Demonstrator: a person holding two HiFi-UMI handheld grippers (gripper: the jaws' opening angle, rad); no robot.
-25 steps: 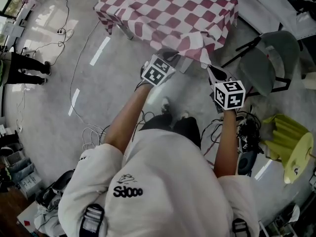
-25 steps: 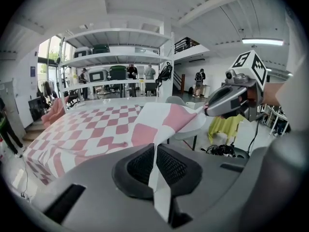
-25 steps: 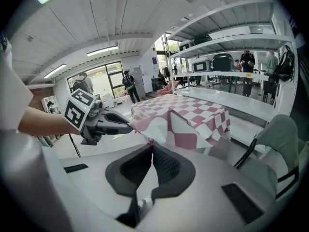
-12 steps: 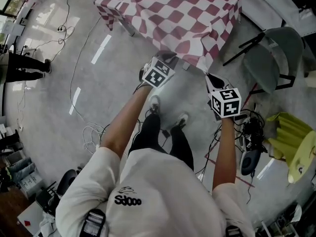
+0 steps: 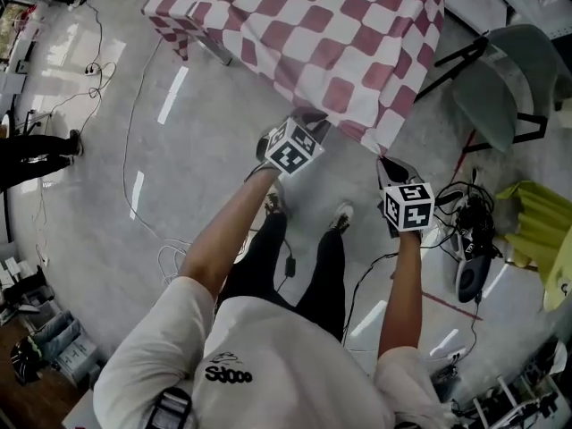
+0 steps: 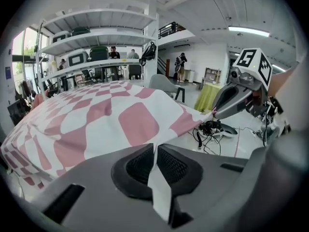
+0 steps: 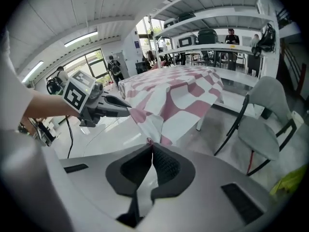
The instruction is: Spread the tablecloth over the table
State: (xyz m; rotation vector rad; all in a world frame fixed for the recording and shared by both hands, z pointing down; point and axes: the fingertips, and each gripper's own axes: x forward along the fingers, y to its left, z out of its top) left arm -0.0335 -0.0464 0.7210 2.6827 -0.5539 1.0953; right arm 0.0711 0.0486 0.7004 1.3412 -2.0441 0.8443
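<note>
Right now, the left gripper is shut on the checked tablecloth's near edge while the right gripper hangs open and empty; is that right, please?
Not quite: the right gripper is shut on the tablecloth edge too, as the right gripper view shows. The left gripper is shut on it, as you said.

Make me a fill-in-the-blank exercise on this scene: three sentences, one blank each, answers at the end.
1. The left tongs and the right tongs are both shut on the ___.
2. The cloth is checked red and ___.
3. In the head view, the grey chair stands to the ___ of the cloth.

Missing words: tablecloth; white; right.
</note>
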